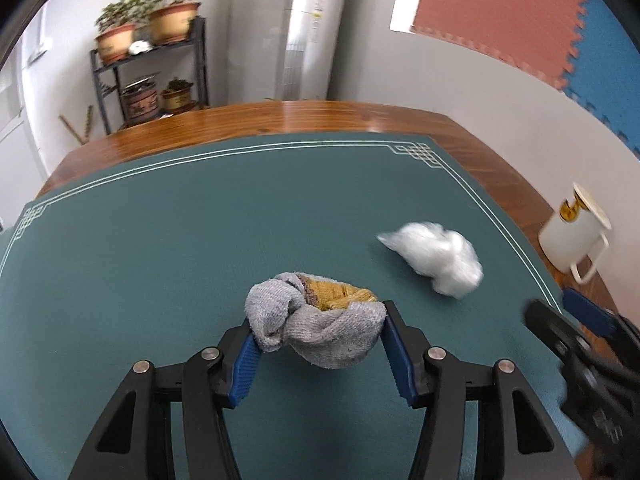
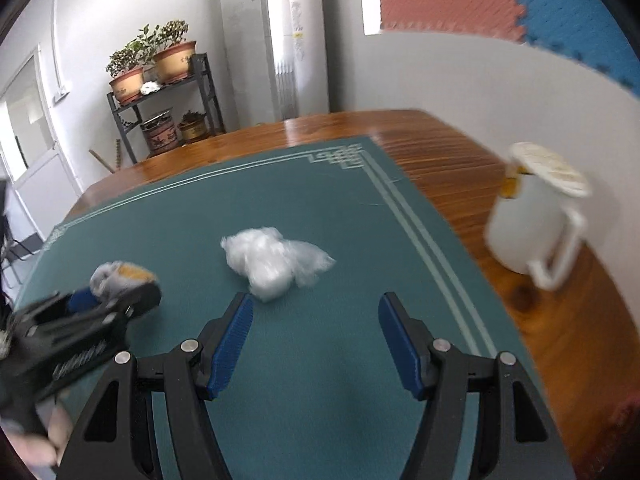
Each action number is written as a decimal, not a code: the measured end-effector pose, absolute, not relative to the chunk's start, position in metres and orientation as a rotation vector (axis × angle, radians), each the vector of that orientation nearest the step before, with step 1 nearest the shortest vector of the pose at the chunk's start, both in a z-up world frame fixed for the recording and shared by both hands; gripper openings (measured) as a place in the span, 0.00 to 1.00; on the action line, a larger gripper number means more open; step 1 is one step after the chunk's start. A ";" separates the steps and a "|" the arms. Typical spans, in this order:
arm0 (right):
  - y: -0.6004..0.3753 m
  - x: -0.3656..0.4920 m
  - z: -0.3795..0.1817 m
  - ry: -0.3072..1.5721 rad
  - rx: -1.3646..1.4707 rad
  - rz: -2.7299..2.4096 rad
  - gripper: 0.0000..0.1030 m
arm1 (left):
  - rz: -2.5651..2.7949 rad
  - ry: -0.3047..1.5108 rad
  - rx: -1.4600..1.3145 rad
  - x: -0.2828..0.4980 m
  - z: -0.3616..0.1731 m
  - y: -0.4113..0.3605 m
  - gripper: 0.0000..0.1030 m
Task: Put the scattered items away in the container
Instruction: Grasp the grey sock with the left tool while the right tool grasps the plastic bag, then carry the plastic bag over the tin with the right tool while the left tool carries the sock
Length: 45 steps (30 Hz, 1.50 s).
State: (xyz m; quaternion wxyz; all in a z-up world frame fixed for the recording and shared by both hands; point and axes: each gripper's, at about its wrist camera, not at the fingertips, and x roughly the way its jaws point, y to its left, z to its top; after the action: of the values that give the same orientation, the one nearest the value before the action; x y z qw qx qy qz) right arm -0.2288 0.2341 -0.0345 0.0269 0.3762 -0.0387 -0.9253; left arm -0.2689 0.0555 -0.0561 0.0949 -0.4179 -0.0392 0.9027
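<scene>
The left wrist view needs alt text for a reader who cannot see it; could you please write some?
The left gripper holds a bunched grey and yellow sock between its blue fingers, above a green table mat. A tuft of white stuffing lies on the mat to the right, and a white lidded jug stands on the wooden table beyond the mat's edge.

Between the left gripper's point(image 1: 318, 330) ribbed blue plastic pads point(image 1: 245, 364) sits a rough grey terry cloth point(image 1: 320, 332) with a coarse mustard weave inside. Ahead of the right gripper's point(image 2: 316, 312) jaws lies a wispy, glossy white fibre tuft point(image 2: 272, 262). The green mat point(image 1: 160, 240) looks matt and finely textured, the wooden table point(image 2: 460, 152) polished, the white container point(image 2: 528, 224) smooth.
</scene>
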 end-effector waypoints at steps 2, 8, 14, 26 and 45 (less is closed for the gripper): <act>0.231 -0.250 -0.042 -0.150 1.192 -2.813 0.67 | 2.688 -0.134 -1.257 -0.272 -0.058 0.050 0.56; 0.220 -0.291 -0.059 -0.189 1.241 -2.681 0.67 | 2.709 -0.172 -1.298 -0.278 -0.063 0.041 0.56; 0.200 -0.306 -0.071 -0.034 1.305 -2.740 0.46 | 2.706 -0.171 -1.318 -0.280 -0.068 0.041 0.56; 0.219 -0.226 -0.034 -0.088 1.191 -2.831 0.32 | 2.701 -0.134 -1.264 -0.269 -0.060 0.052 0.56; 0.273 -0.040 0.038 -0.048 0.982 -3.107 0.32 | 2.574 -0.030 -1.034 -0.146 -0.003 0.116 0.56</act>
State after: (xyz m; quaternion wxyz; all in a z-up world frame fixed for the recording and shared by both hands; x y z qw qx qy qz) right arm -0.0405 0.2727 0.0380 -0.0587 0.3008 -0.0146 -0.9518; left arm -0.1463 0.1158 -0.0034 0.1828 -0.3666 -0.0105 0.9122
